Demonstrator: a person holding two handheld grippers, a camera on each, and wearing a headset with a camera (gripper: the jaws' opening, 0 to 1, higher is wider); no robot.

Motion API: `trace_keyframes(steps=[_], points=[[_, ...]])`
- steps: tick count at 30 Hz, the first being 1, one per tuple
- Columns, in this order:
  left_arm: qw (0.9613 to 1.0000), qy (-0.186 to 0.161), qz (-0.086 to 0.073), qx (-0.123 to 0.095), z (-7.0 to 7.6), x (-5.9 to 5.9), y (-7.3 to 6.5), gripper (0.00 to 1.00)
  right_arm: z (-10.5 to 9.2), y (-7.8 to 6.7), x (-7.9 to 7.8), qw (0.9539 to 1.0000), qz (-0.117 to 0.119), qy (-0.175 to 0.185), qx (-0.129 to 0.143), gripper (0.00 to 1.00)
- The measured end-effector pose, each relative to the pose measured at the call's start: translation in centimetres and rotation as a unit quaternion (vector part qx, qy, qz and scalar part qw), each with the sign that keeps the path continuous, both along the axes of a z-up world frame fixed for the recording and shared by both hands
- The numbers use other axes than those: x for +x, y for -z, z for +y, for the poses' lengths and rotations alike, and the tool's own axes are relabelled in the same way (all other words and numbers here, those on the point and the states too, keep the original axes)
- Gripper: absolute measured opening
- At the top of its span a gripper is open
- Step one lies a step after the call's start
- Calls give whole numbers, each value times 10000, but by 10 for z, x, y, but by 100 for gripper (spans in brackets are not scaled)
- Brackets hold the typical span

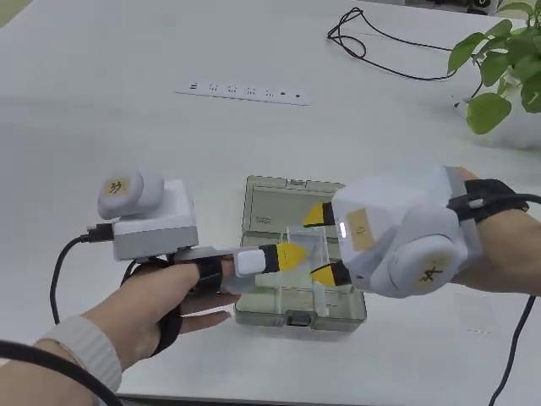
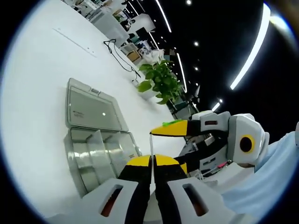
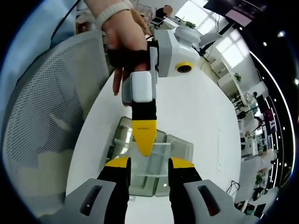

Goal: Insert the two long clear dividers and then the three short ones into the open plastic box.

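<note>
The open clear plastic box (image 1: 254, 311) lies on the white table with its lid (image 1: 272, 203) folded back. My left gripper (image 1: 292, 256) is shut on a clear divider (image 1: 306, 245) and holds it over the box base. In the left gripper view the divider (image 2: 151, 143) stands edge-on, rising from the left gripper (image 2: 152, 163). My right gripper (image 1: 321, 244) is open, one yellow fingertip on each side of the divider. In the right gripper view the right gripper (image 3: 148, 163) straddles the divider (image 3: 156, 161) above the box (image 3: 180, 144). Clear partitions show inside the box base (image 2: 77, 161).
A white power strip (image 1: 243, 91) lies at the back of the table. A black cable (image 1: 380, 52) and a green plant (image 1: 503, 63) are at the back right. A grey mesh chair (image 3: 42, 116) stands by the near table edge.
</note>
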State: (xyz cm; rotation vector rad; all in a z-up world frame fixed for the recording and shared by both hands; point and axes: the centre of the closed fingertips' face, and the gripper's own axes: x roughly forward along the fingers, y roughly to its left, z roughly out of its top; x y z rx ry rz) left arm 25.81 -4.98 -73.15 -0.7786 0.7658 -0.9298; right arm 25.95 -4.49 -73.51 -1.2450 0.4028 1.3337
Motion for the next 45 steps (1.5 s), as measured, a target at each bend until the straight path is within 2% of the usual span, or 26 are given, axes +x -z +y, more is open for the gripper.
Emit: trace_keyframes(steps=[5,8,9,12,16,17,18,19,20,21,22,24,25,26,27,28,31,32,33,35,36,39,42,43,44,45], points=[[10000,0,26,-5,0,0,1,0,0,0,-1,9999,-20,-102,-3,33],[9999,105,-99,92,1,-3,0,0,2,-6,-2,9992,264,108,293,38],[9996,161,-152,148,1,-4,0,0,1,-10,0,9984,351,193,388,38],[9965,472,-497,472,3,-8,4,0,-3,-22,2,9931,847,486,648,36],[9912,754,-849,675,2,-13,2,0,-9,-29,4,9869,1267,652,753,30],[9892,871,-911,742,2,-16,3,0,-9,-30,3,9837,1454,700,792,28],[9865,973,-1049,802,1,-18,3,0,-10,-31,2,9808,1609,750,801,27],[9828,1074,-1154,960,2,-20,5,0,-10,-32,2,9778,1754,793,829,26],[9791,1198,-1260,1055,2,-22,7,0,-10,-33,2,9772,1800,764,832,25],[9742,1301,-1437,1155,2,-24,8,0,-10,-33,2,9762,1868,768,797,24],[9719,1360,-1480,1225,3,-25,10,0,-10,-34,4,9761,1857,784,811,23],[9647,1544,-1724,1259,1,-29,9,0,-9,-32,-4,9721,2103,733,731,19],[9629,1569,-1789,1273,1,-30,9,0,-9,-28,-6,9698,2211,730,723,18],[9607,1657,-1859,1227,0,-33,8,0,-9,-25,-12,9657,2418,702,638,18],[9579,1686,-1968,1239,0,-33,7,0,-9,-25,-15,9650,2465,648,611,17],[9555,1732,-2047,1229,1,-36,6,0,-9,-22,-20,9621,2613,576,535,16],[9514,1802,-2220,1141,0,-39,1,0,-10,-18,-28,9554,2871,552,414,14],[9487,1832,-2319,1120,-1,-41,-2,0,-11,-16,-33,9517,3010,500,332,13],[9480,1819,-2356,1127,-1,-41,-3,0,-11,-15,-36,9486,3115,475,310,11],[9450,1921,-2408,1102,-2,-44,-5,0,-11,-13,-39,9451,3226,428,286,7],[9419,1991,-2476,1089,-4,-48,-6,0,-11,-12,-39,9451,3229,427,268,7],[9393,2033,-2552,1059,-7,-51,-9,0,-10,-12,-46,9391,3411,353,210,7],[9370,2055,-2642,999,-8,-52,-12,0,-8,-14,-54,9355,3517,292,151,6],[9351,2080,-2696,984,-9,-53,-14,0,-8,-14,-56,9322,3604,312,134,5],[9324,2133,-2743,994,-10,-55,-14,0,-8,-14,-57,9308,3639,315,112,5],[9275,2223,-2830,1010,-11,-58,-14,0,-9,-15,-62,9271,3734,302,60,4]])
